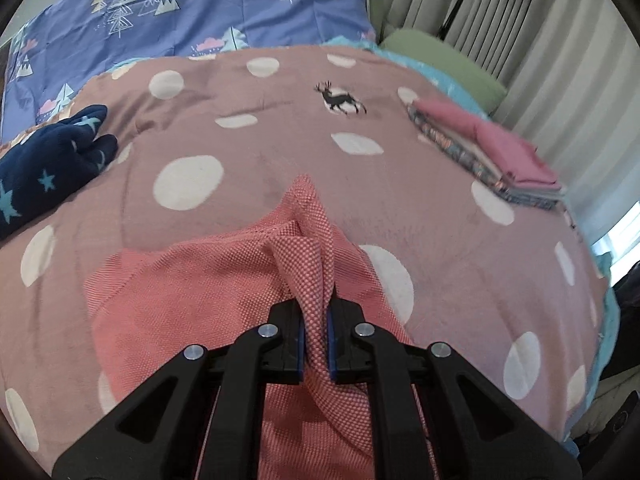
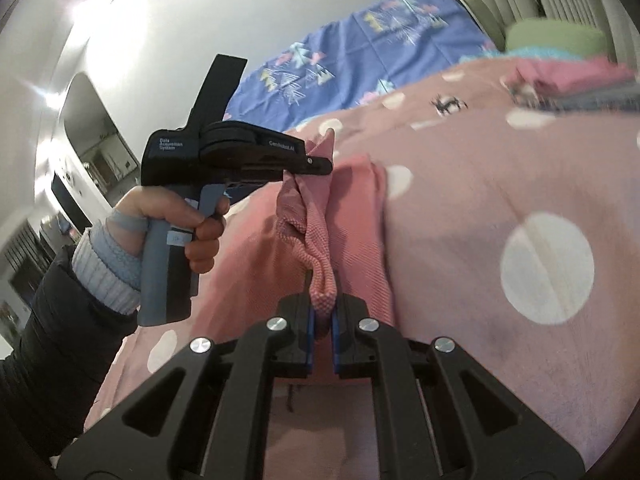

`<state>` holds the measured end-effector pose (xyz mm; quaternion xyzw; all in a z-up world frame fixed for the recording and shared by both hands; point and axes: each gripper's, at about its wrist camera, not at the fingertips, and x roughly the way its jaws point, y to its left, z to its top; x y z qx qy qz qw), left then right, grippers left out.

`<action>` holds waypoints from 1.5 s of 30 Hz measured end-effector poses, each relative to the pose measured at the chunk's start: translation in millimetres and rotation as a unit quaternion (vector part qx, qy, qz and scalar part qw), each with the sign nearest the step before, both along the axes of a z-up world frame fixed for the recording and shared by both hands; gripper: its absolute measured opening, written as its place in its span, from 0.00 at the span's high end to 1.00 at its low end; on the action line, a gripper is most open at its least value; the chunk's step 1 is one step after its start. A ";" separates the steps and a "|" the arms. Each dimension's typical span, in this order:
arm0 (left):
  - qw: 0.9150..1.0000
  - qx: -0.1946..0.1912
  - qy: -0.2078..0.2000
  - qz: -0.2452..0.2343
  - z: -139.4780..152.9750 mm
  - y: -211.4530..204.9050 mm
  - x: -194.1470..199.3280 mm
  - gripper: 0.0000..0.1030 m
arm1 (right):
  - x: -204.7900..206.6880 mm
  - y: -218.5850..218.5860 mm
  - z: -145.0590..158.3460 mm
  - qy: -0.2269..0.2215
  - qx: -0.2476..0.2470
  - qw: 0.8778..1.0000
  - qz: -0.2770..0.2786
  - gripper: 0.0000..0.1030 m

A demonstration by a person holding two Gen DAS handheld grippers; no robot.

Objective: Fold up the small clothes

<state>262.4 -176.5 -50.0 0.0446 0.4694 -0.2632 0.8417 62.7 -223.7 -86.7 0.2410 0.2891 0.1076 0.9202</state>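
Note:
A salmon-pink knit garment lies on the polka-dot bedspread. My left gripper is shut on a bunched edge of it and lifts the fold above the bed. My right gripper is shut on another edge of the same garment, a short stretch away. In the right wrist view the left gripper is held by a hand, with the cloth hanging from its tips.
A stack of folded clothes with a pink one on top sits at the far right of the bed. A navy star-print garment lies at the left. A blue tree-print quilt is behind, curtains at the right.

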 end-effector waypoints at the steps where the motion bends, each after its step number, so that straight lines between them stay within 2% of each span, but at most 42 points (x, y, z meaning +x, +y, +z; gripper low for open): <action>1: 1.000 0.006 -0.001 -0.001 -1.8 -4.8 0.1 0.93 | -1.2 -3.3 -2.1 0.001 0.010 1.000 0.002 0.94; 6: 1.000 0.031 -0.005 -0.002 -4.4 -15.7 -0.3 0.92 | -4.5 -6.3 -6.6 0.000 0.032 0.999 0.011 0.94; 8: 0.999 0.032 -0.015 -0.001 -1.9 -16.7 -2.6 0.85 | -1.7 -9.5 -9.3 0.004 0.043 0.999 0.014 0.94; 9: 0.999 0.029 -0.022 0.000 1.2 -14.6 -5.6 0.77 | 0.7 -13.2 -12.4 0.008 0.055 0.998 0.017 0.94; 10: 0.999 0.031 -0.035 0.002 5.6 -11.9 -10.5 0.64 | 1.3 -15.8 -14.9 0.012 0.065 0.998 0.018 0.94; 13: 0.995 0.040 -0.094 0.001 25.3 6.3 -45.0 0.50 | 7.7 -24.6 -22.0 0.023 0.095 0.995 0.027 0.94; 15: 0.993 0.032 -0.110 -0.004 33.5 23.2 -68.8 0.43 | 8.8 -25.0 -23.9 0.029 0.100 0.994 0.029 0.94; 19: 0.994 0.004 -0.106 0.000 30.0 80.7 -132.9 0.41 | 4.3 -25.2 -23.8 0.031 0.100 0.994 0.029 0.93; 25: 0.996 0.044 -0.082 0.007 -13.7 125.7 -202.7 0.40 | -11.7 -29.7 -20.0 0.021 0.104 0.994 0.031 0.90; 27: 0.996 0.043 -0.078 0.005 -23.0 132.4 -215.1 0.40 | -12.3 -30.9 -20.8 0.024 0.103 0.994 0.029 0.89; 29: 0.996 0.048 -0.078 0.008 -31.8 133.8 -220.5 0.39 | -13.8 -29.5 -20.8 0.029 0.098 0.994 0.029 0.83; 30: 0.995 0.058 -0.079 0.013 -35.7 133.0 -219.8 0.39 | -10.3 -27.6 -21.0 0.033 0.093 0.995 0.030 0.73; 31: 0.994 0.072 -0.083 0.021 -38.9 130.3 -217.4 0.39 | -9.4 -25.1 -20.5 0.037 0.086 0.995 0.032 0.68; 34: 0.993 0.070 -0.085 0.033 -40.3 127.4 -208.6 0.39 | -5.4 -16.8 -16.6 0.043 0.060 0.997 0.036 0.68; 35: 0.994 0.065 -0.086 0.034 -39.8 127.7 -208.5 0.39 | -3.4 -13.2 -13.7 0.046 0.048 0.997 0.035 0.69; 36: 0.994 0.060 -0.087 0.033 -38.7 126.3 -207.3 0.39 | -1.8 -11.7 -12.2 0.047 0.040 0.998 0.032 0.75; 37: 0.994 0.057 -0.091 0.031 -37.3 123.6 -206.5 0.39 | 0.3 -10.3 -9.4 0.050 0.030 0.998 0.027 0.92; 41: 0.991 0.066 -0.106 0.040 -36.8 117.8 -204.2 0.39 | -6.4 -22.0 2.4 0.031 0.049 0.998 0.001 0.95; 42: 0.989 0.080 -0.115 0.051 -38.3 119.2 -202.6 0.39 | -7.6 -25.0 1.3 0.040 0.043 0.998 -0.008 0.95; 43: 0.984 0.110 -0.124 0.069 -43.4 123.4 -198.2 0.36 | -5.9 -26.6 -4.1 0.054 0.039 0.998 -0.009 0.95; 45: 0.988 0.093 -0.103 0.072 -47.8 132.6 -193.0 0.35 | -0.9 -28.4 -21.2 0.087 0.048 0.995 0.003 0.95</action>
